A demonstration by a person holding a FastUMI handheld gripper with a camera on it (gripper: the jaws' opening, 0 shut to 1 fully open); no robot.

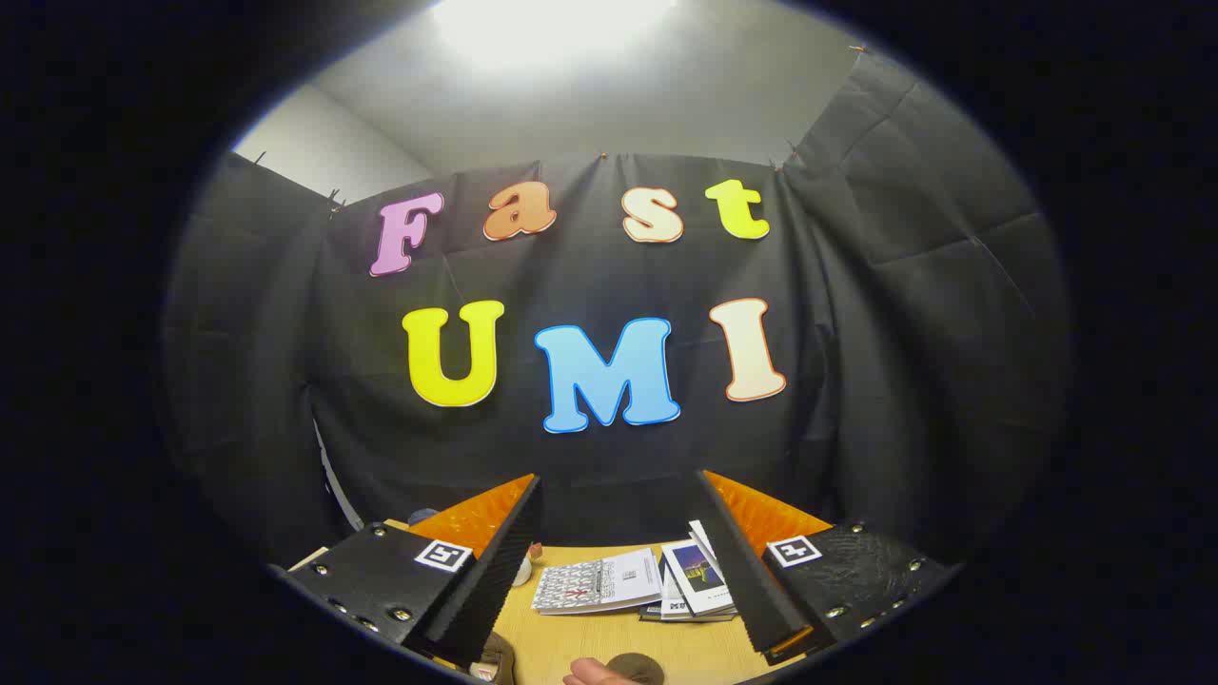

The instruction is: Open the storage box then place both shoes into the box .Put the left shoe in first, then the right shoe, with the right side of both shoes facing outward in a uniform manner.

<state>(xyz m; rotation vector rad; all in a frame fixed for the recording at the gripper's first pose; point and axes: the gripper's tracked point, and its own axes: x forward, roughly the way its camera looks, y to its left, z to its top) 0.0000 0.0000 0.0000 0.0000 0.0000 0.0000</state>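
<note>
The hand-held gripper (pixel 618 561) is held up with its fingers wide apart and nothing between them. Books (pixel 633 582) are seen lying flat on the table (pixel 609 642) beyond the fingers. The shoes and box cannot be made out.

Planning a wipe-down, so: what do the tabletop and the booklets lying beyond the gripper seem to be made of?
The tabletop looks like light wood or wood laminate: tan, smooth, matte. The booklets look like printed paper with slightly glossy covers, thin and flat. They lie ahead of the open gripper, which holds nothing.
</note>
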